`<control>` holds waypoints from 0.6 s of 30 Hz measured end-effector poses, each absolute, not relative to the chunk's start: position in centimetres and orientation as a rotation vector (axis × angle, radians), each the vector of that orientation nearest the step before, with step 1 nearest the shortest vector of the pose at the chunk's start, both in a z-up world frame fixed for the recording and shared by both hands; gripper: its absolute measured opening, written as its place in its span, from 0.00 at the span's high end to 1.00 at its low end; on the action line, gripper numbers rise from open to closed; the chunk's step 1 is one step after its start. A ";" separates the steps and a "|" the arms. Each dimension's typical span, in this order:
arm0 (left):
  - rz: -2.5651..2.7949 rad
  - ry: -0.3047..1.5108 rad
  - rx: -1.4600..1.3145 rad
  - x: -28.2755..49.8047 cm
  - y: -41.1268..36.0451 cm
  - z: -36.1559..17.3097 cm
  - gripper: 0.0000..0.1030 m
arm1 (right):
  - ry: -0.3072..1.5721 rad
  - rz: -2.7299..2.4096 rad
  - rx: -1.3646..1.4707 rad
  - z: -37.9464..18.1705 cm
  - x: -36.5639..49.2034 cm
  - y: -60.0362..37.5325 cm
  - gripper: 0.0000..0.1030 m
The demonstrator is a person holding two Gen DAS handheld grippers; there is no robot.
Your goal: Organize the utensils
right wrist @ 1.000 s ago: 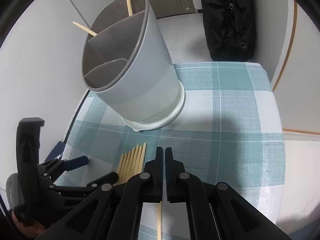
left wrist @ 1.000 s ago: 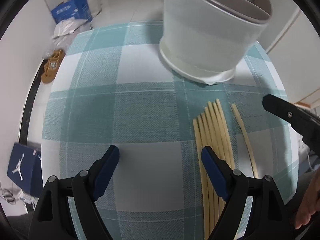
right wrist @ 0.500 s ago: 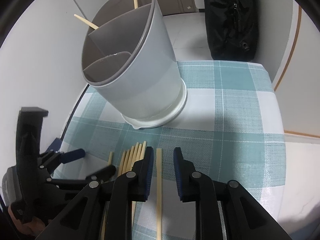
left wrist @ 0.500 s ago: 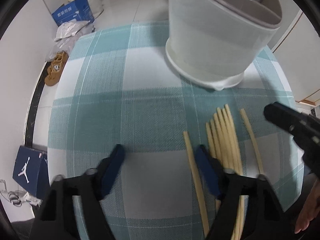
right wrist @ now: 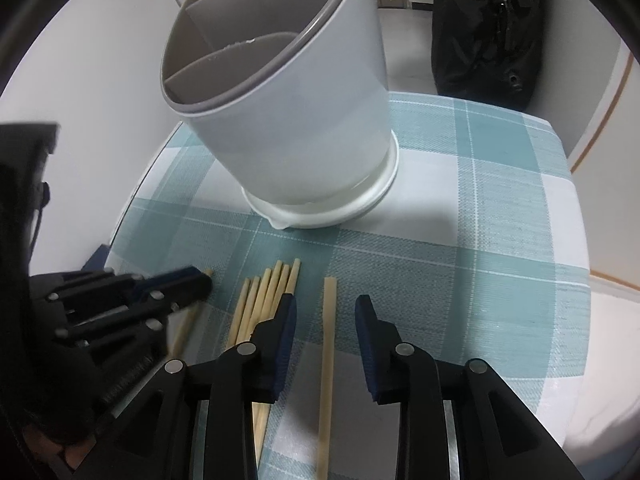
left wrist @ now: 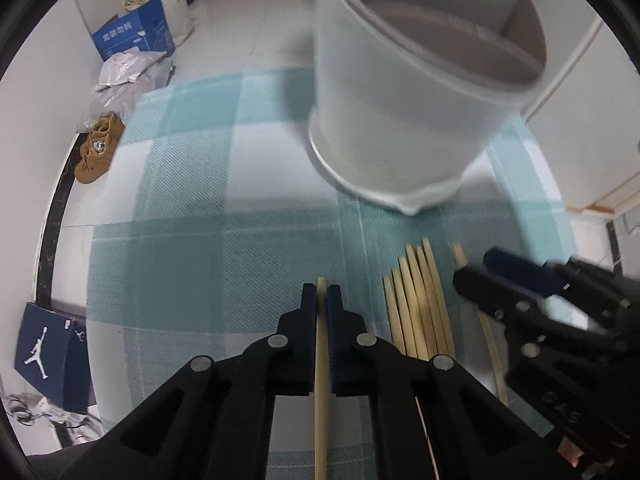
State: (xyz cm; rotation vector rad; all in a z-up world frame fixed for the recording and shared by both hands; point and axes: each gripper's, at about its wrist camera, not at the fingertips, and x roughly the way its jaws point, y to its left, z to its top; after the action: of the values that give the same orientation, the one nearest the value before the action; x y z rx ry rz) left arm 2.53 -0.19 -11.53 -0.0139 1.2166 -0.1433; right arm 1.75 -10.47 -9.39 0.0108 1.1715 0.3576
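My left gripper (left wrist: 321, 297) has just clenched on one chopstick (left wrist: 320, 364); my right gripper (right wrist: 326, 308) has just been opening, its released chopstick (right wrist: 328, 356) lying between the fingers on the desk (right wrist: 480, 264).

Soft indoor light, heavy fisheye bend in both views.
Black vignette rings each frame and straight lines bow near the edges. The holder (right wrist: 288, 92) drops a soft shadow on the checked cloth (right wrist: 500, 264) at its right. Motion blur smears the left view's holder (left wrist: 404, 92) and the right gripper (left wrist: 516, 276); the right view looks dimmer.
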 end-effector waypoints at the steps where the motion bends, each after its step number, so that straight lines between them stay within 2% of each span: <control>1: -0.142 1.198 -0.021 2.5 -0.1 -11.1 0.99 | 1.173 0.356 0.008 -9.5 1.8 -10.4 0.72; 5: -0.148 1.109 -0.078 2.3 0.9 -9.0 0.99 | 1.171 0.345 -0.026 -9.8 1.8 -9.7 0.73; 9: -0.152 1.050 -0.159 2.3 2.1 -8.0 0.99 | 1.151 0.338 -0.092 -10.1 1.4 -8.3 0.80; 11: -0.145 1.010 -0.187 2.4 2.9 -7.3 0.99 | 1.143 0.337 -0.120 -10.2 1.3 -7.7 0.94; 18: -0.140 0.880 -0.237 1.9 4.2 -5.3 0.99 | 1.106 0.349 -0.119 -9.8 1.4 -7.0 0.95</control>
State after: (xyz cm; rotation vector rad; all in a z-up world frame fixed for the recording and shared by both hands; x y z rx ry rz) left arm 1.90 4.25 -5.31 -0.2375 0.8800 -0.1399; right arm 1.38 -7.01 -9.79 -0.1189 1.1059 0.3486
